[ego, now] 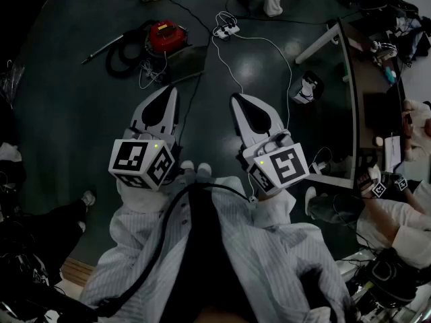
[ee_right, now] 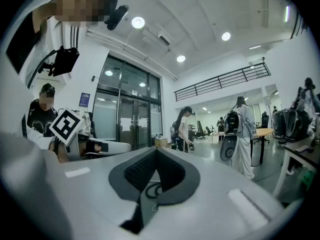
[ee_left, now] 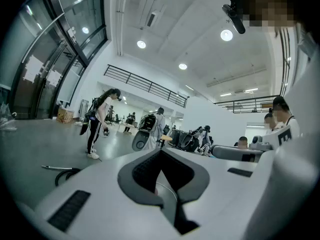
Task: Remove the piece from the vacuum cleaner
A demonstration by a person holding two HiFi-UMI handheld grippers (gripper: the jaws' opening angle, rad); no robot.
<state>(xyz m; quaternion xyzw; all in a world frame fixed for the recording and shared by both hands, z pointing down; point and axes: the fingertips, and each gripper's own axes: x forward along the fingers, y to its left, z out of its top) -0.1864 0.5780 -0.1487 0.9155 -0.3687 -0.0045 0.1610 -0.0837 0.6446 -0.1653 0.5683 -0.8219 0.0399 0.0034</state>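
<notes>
I held my left gripper point(ego: 171, 93) and right gripper point(ego: 237, 101) side by side, both with jaws pressed together, nothing in them. The small red canister vacuum cleaner point(ego: 166, 36) with coiled black hose point(ego: 123, 58) sat on the dark floor point(ego: 67, 113) well ahead, untouched.

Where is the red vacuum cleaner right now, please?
In the head view the vacuum cleaner sits on the floor at upper left, beyond the left claw, its black hose coiled on its left.
</notes>
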